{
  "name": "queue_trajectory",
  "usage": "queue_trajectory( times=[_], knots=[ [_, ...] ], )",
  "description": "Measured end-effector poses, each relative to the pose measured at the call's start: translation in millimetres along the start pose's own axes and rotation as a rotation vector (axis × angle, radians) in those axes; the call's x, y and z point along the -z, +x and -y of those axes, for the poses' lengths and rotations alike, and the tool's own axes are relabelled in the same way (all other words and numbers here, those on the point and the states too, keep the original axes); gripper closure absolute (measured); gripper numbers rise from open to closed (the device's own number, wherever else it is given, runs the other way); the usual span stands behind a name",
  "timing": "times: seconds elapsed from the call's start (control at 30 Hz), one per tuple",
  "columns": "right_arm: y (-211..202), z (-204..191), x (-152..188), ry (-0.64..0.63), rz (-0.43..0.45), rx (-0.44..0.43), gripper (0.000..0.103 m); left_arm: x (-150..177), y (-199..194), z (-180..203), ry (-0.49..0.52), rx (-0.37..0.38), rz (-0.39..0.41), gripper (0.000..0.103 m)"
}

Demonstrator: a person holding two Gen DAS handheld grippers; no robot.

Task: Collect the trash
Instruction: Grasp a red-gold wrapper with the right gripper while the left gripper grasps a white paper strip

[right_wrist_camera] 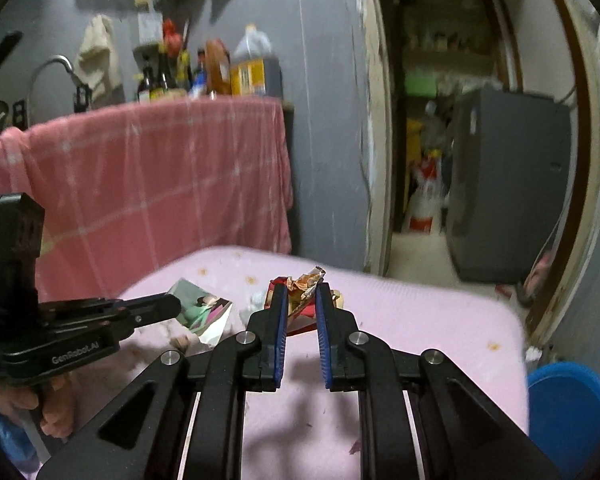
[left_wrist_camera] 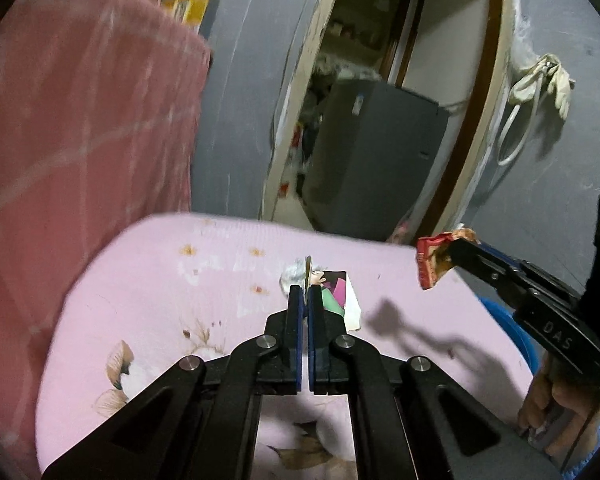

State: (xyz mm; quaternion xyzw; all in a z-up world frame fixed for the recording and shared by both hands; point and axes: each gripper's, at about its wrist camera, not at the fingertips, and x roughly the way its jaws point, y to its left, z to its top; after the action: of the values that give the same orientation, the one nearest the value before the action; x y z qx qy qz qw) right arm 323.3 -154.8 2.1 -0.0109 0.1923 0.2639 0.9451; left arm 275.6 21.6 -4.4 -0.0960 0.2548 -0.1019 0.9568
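My left gripper [left_wrist_camera: 305, 294] is shut on a printed paper card [left_wrist_camera: 336, 292] with a green and pink picture, held above the pink table cover [left_wrist_camera: 160, 280]. The card also shows in the right wrist view [right_wrist_camera: 204, 312]. My right gripper [right_wrist_camera: 301, 292] is shut on a crumpled red and orange snack wrapper [right_wrist_camera: 300, 300], held above the table. The wrapper also shows in the left wrist view [left_wrist_camera: 432, 260] at the right. A crumpled white tissue [left_wrist_camera: 294, 276] lies on the cover behind the card.
A blue bin [right_wrist_camera: 568, 408] stands on the floor by the table's right corner. A counter draped in pink cloth [right_wrist_camera: 160, 184] with bottles stands on the left. A doorway with a grey appliance [right_wrist_camera: 508, 184] lies beyond.
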Motion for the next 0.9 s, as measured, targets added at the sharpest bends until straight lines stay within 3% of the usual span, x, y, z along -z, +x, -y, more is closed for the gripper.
queue_trajectory(
  times=[0.2,0.43,0.67,0.9],
  knots=[
    [-50,-7,-17,-0.047,0.181,0.073,0.091,-17,-29,27,0.048,-0.002,0.139,0.103],
    [-102,5,-28,-0.032,0.308,0.135,0.091,-32,-58,77,0.136,0.028,0.274,0.103],
    [-156,29,-28,-0.003,0.399,0.219,0.091,-34,-70,138,0.210,0.088,0.340,0.103],
    [-198,55,-14,0.025,0.437,0.331,0.091,-33,-66,185,0.224,0.165,0.344,0.103]
  ],
)
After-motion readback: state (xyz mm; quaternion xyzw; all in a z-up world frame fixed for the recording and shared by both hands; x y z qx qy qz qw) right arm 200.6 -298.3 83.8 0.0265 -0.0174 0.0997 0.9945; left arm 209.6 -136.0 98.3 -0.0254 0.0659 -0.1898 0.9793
